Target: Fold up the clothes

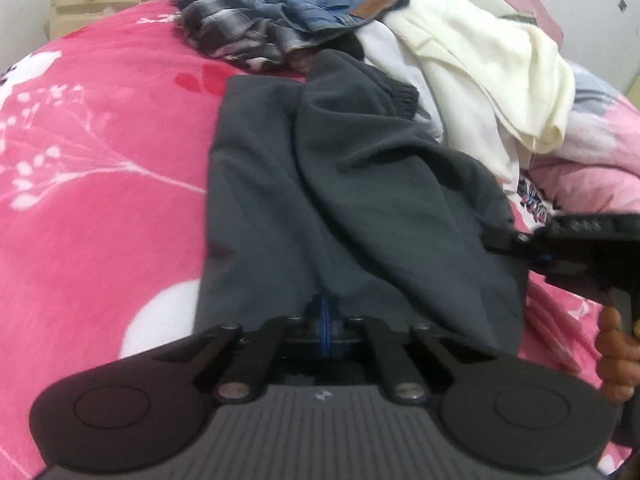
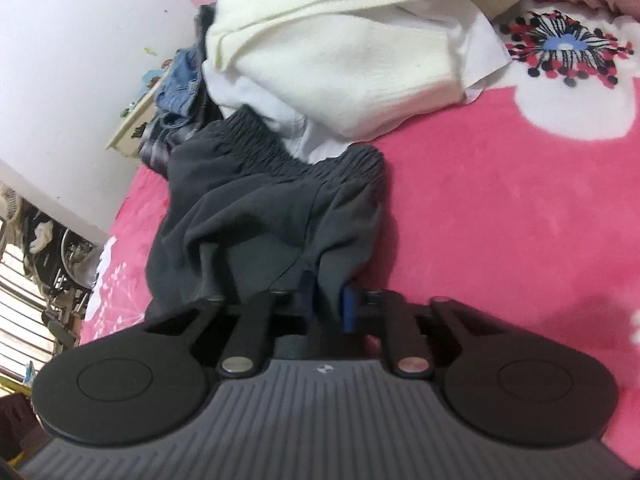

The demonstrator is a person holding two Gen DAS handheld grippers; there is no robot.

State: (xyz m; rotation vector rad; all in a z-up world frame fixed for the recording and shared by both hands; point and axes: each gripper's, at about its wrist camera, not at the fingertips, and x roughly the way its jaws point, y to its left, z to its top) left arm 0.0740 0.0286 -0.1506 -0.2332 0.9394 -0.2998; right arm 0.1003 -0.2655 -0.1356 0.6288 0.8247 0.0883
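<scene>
Left wrist view shows the left tool (image 1: 326,320) pinched tight on the near edge of the dark grey trousers (image 1: 320,184), which lie lengthwise on the pink bed (image 1: 100,200) with the waistband toward the clothes pile (image 1: 460,72); the right tool (image 2: 328,300) is clamped on the same garment's hem. Both tools slope down toward the bed, the right hand (image 1: 618,352) gripping its handle just beside the cloth. To fold cleanly, I would lift both corners together, level and taut, and carry them to the waistband.
</scene>
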